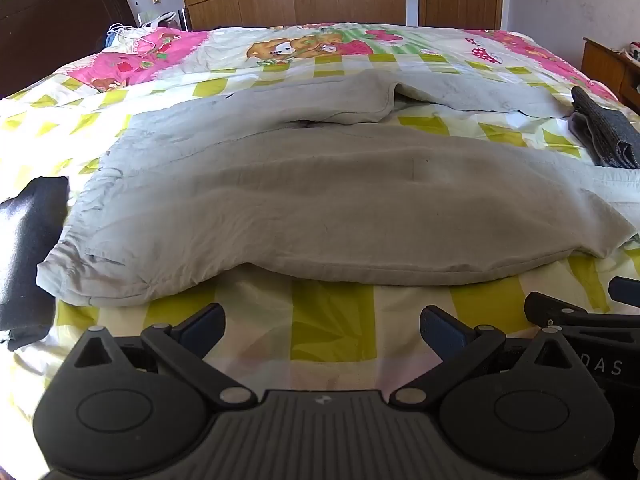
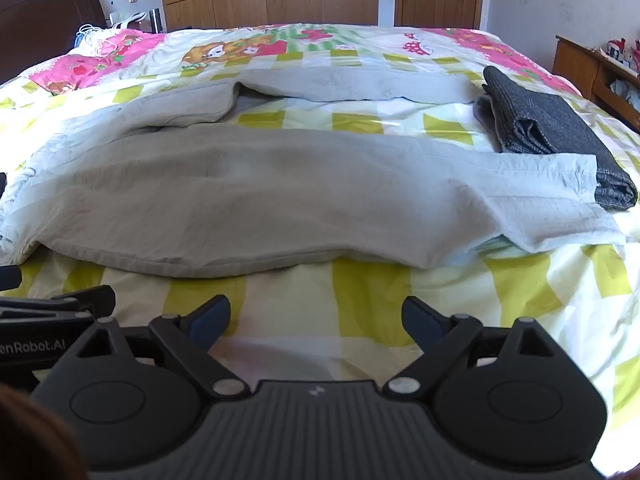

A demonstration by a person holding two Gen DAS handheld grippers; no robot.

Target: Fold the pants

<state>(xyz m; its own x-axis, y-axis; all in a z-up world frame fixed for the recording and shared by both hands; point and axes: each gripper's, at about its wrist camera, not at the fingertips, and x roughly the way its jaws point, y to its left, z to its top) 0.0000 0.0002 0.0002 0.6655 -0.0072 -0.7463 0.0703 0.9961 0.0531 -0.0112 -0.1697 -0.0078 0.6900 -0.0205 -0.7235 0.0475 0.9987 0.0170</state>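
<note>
Pale grey pants [image 1: 320,196] [image 2: 260,196] lie spread sideways across the bed, waistband at the left, two legs running right with a gap between them. The near leg's cuff [image 2: 560,184] rests by a dark folded garment. My left gripper [image 1: 322,330] hovers open over the bedspread just in front of the near leg's edge, nothing between its fingers. My right gripper [image 2: 316,322] stands open too, beside the left one and a little to its right, also short of the pants' edge.
The bed [image 1: 332,332] has a yellow-checked, pink-bordered cover. A folded dark grey garment [image 2: 548,132] [image 1: 604,132] lies at the right. A folded black garment [image 1: 28,248] lies at the left. Wooden wardrobes, a door and a side cabinet [image 2: 592,68] stand behind.
</note>
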